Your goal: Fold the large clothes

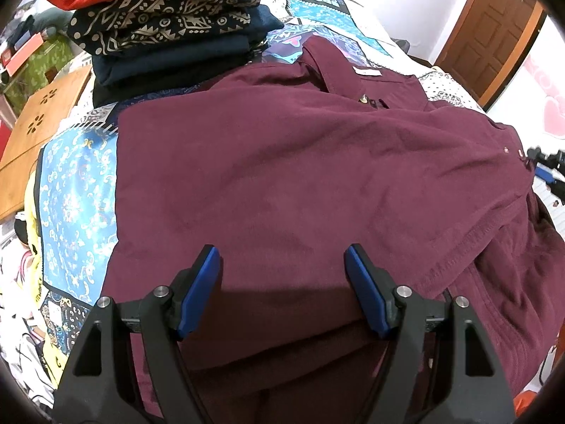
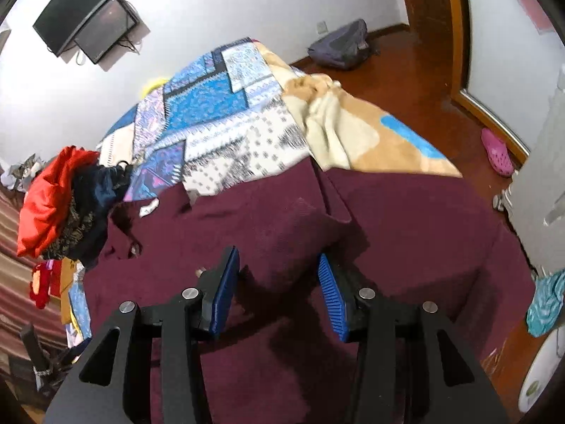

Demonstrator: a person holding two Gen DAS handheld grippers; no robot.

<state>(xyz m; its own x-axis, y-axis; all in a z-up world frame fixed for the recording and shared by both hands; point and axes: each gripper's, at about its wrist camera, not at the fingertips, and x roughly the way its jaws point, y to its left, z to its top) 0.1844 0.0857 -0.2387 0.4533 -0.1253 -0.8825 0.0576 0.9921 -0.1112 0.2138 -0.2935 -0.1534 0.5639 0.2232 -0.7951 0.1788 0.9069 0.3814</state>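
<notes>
A large maroon polo shirt [image 1: 289, 162] lies spread on the bed, collar at the far side, one side folded over the middle. My left gripper [image 1: 282, 258] is open and empty, just above the shirt's near part. In the right wrist view the same shirt [image 2: 406, 233] fills the foreground, with a raised fold running toward the collar. My right gripper [image 2: 279, 265] is open and empty, hovering over the shirt's middle. The other gripper shows at the right edge of the left wrist view [image 1: 547, 173].
A stack of folded clothes [image 1: 169, 24] with a red piece on top stands at the far left of the bed; it also shows in the right wrist view [image 2: 63, 205]. A patchwork bedspread [image 2: 219, 113] and a tan blanket [image 2: 353, 130] lie beyond the shirt. A wooden board [image 1: 46, 123] lies left.
</notes>
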